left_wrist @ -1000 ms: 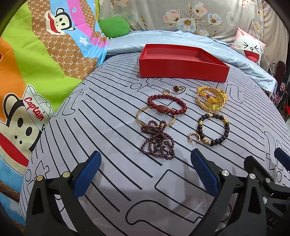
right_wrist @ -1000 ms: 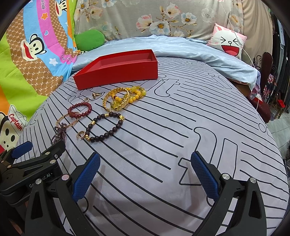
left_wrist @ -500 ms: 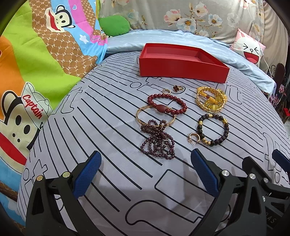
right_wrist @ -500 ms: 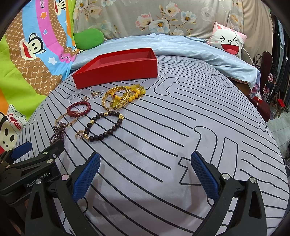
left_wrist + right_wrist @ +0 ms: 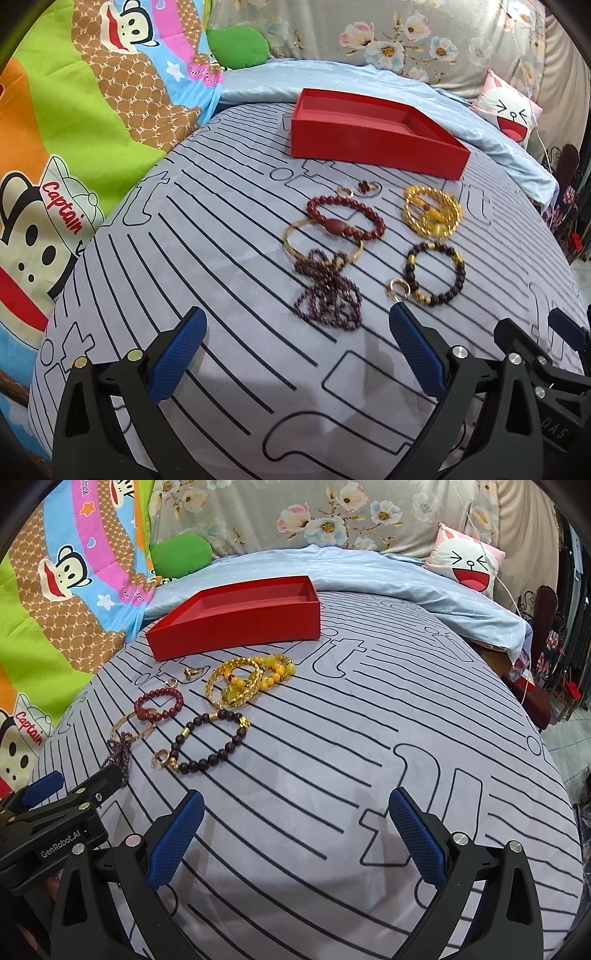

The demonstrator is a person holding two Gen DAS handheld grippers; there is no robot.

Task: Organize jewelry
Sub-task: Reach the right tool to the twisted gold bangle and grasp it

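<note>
An empty red box [image 5: 373, 131] [image 5: 236, 620] sits at the far side of the striped grey cover. In front of it lies jewelry: a red bead bracelet [image 5: 345, 219] [image 5: 159, 703], a thin gold bangle [image 5: 295, 240], a purple bead strand [image 5: 328, 291], a yellow-gold bracelet pile [image 5: 432, 216] [image 5: 243, 681], a dark bead bracelet [image 5: 436, 273] [image 5: 210, 746], a gold hoop earring [image 5: 397, 290] [image 5: 161, 757] and small rings [image 5: 364, 188] [image 5: 192, 672]. My left gripper [image 5: 295, 354] stands open just short of the purple strand. My right gripper [image 5: 295, 834] is open over bare cover, right of the jewelry.
A colourful cartoon monkey blanket [image 5: 74, 129] lies along the left. A light blue quilt [image 5: 369, 572], a green cushion [image 5: 238, 46] and a white laughing-face pillow [image 5: 469, 563] lie behind the box. The bed edge drops off at the right [image 5: 554, 738].
Both grippers have drifted slightly forward and leftward toward the jewelry; the jewelry and box have not moved. Both stay open.
</note>
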